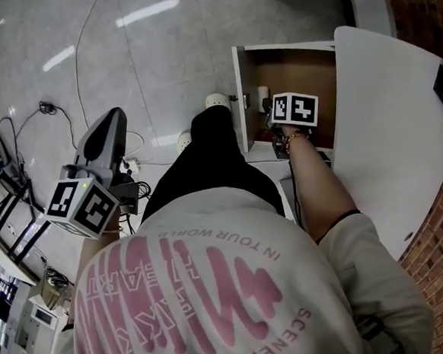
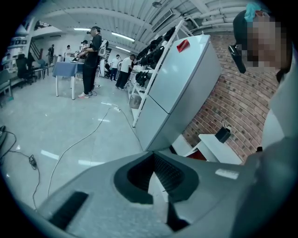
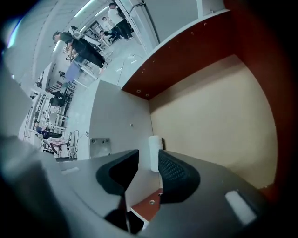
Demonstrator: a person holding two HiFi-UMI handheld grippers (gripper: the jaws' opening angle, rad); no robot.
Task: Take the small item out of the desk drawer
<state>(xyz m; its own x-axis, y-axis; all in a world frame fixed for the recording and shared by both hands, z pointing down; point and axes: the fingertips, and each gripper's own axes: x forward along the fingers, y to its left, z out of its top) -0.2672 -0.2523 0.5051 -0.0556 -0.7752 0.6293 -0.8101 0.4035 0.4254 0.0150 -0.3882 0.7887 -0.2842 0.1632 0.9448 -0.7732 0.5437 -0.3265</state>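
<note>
The desk drawer (image 1: 291,67) stands open, with brown walls and a pale floor (image 3: 209,121). A small white roll-shaped item (image 1: 262,96) stands upright near its left wall. My right gripper (image 1: 276,112) reaches down into the drawer, its marker cube on top. In the right gripper view the right gripper (image 3: 148,153) is open and the white item (image 3: 154,142) shows in the gap just past the tips, with the pads not pressing it. My left gripper (image 1: 117,117) hangs over the floor at the left; in its own view the left gripper (image 2: 153,160) has its tips together and holds nothing.
The white desk top (image 1: 393,125) runs along the drawer's right side, beside a brick wall (image 1: 437,250). Cables (image 1: 87,40) trail over the grey floor. A tall white cabinet (image 2: 181,88) and several people at a table (image 2: 70,69) are far off.
</note>
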